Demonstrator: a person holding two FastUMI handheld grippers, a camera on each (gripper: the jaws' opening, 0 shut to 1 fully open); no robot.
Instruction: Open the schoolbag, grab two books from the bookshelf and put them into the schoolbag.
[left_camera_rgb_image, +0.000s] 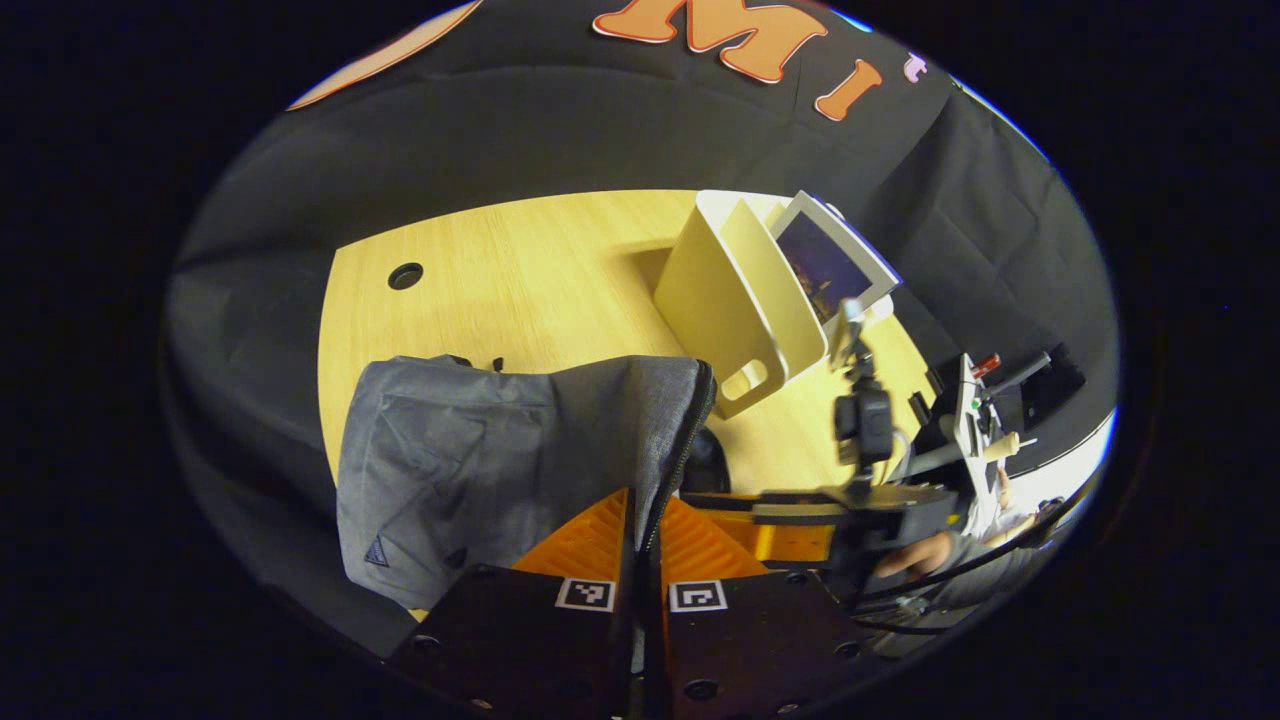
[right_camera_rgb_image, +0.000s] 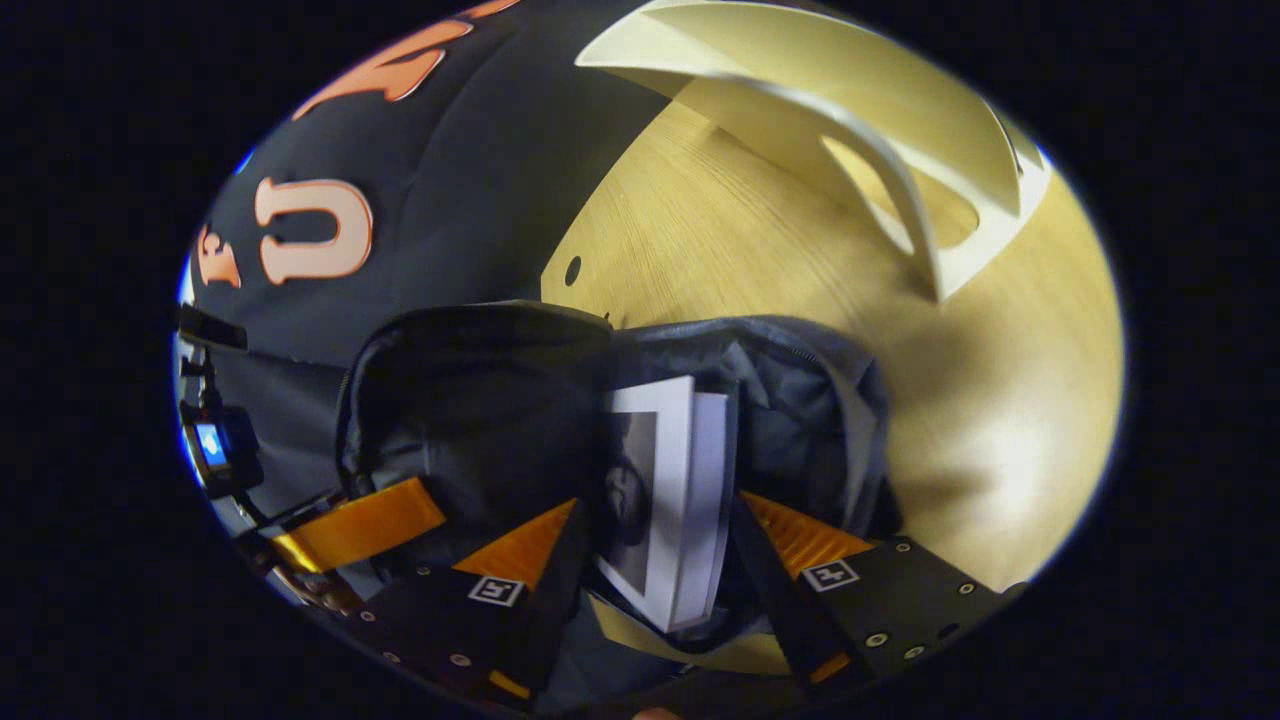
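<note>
The grey schoolbag (left_camera_rgb_image: 480, 450) lies on the wooden table, and my left gripper (left_camera_rgb_image: 645, 500) is shut on its zipper edge, holding the mouth up. In the right gripper view the schoolbag (right_camera_rgb_image: 800, 400) gapes open. My right gripper (right_camera_rgb_image: 665, 520) is shut on a white-edged book (right_camera_rgb_image: 670, 480), whose far end reaches into the opening. My left gripper (right_camera_rgb_image: 345, 535) shows at the bag's left rim. The cream bookshelf (left_camera_rgb_image: 735, 300) stands behind the bag with another book (left_camera_rgb_image: 830, 260) leaning in it. My right gripper (left_camera_rgb_image: 745, 515) sits at the bag's mouth.
The wooden table (left_camera_rgb_image: 540, 270) has a round cable hole (left_camera_rgb_image: 405, 275) at the far left. The bookshelf (right_camera_rgb_image: 900, 130) looms close above the bag in the right gripper view. A person's hand (left_camera_rgb_image: 915, 555) and some equipment are off the table's right edge.
</note>
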